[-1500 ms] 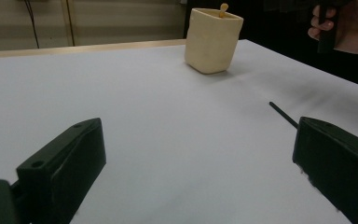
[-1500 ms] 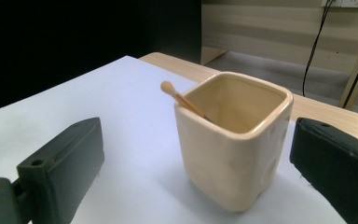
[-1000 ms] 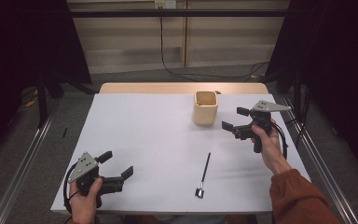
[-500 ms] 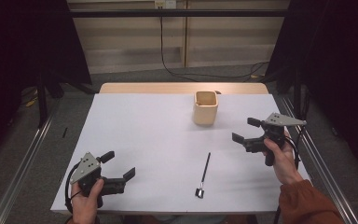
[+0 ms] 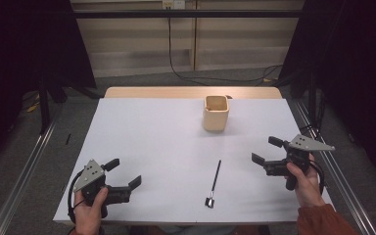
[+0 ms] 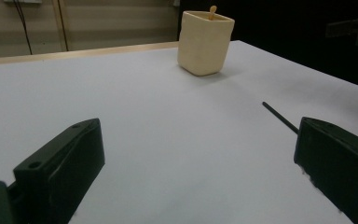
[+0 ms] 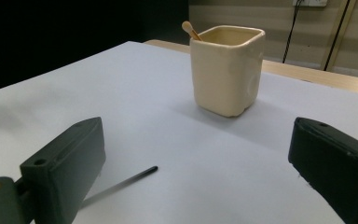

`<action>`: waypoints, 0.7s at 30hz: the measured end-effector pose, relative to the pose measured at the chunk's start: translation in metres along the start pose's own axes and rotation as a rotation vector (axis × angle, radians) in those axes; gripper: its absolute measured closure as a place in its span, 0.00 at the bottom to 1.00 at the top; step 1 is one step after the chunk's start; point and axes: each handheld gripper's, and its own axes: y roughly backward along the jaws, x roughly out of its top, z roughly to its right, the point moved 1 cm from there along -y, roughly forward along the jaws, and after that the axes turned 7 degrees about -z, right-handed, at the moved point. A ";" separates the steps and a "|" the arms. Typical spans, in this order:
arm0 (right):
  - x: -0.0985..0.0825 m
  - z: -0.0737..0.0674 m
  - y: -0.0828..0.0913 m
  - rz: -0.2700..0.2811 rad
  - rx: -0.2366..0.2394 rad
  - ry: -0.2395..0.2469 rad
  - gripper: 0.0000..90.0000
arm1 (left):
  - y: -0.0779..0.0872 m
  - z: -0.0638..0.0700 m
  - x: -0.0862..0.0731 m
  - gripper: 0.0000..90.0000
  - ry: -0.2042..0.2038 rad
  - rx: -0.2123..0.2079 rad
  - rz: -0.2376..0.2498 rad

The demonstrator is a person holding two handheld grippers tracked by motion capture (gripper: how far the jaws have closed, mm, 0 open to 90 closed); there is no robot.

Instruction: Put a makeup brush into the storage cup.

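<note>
A cream square cup (image 5: 216,113) stands upright on the white table (image 5: 161,132), toward the back right of middle, with a thin wooden stick (image 7: 189,30) poking out of it. A slim black tool (image 5: 213,180) with a small head lies flat near the front edge. My left gripper (image 5: 123,173) is held at the front left corner, open, with nothing between its jaws. My right gripper (image 5: 266,150) hovers at the right side, open and empty, facing the cup (image 7: 227,69). The black tool (image 6: 279,117) runs behind my left gripper's right jaw.
A wooden strip (image 5: 191,92) borders the table's far edge. Metal rails (image 5: 24,171) run along the floor on both sides. A black cable (image 5: 176,73) trails over the floor behind the table.
My right gripper has drawn back from beside the cup toward the front right of the table. The left gripper has stayed put.
</note>
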 end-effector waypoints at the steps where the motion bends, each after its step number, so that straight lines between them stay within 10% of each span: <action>1: -0.002 -0.001 0.002 -0.002 -0.005 0.000 0.03 | 0.000 0.000 0.000 0.02 -0.001 0.004 0.001; 21: -0.027 -0.013 0.027 -0.011 -0.052 -0.010 0.02 | 0.003 -0.001 0.000 0.02 0.002 0.013 0.019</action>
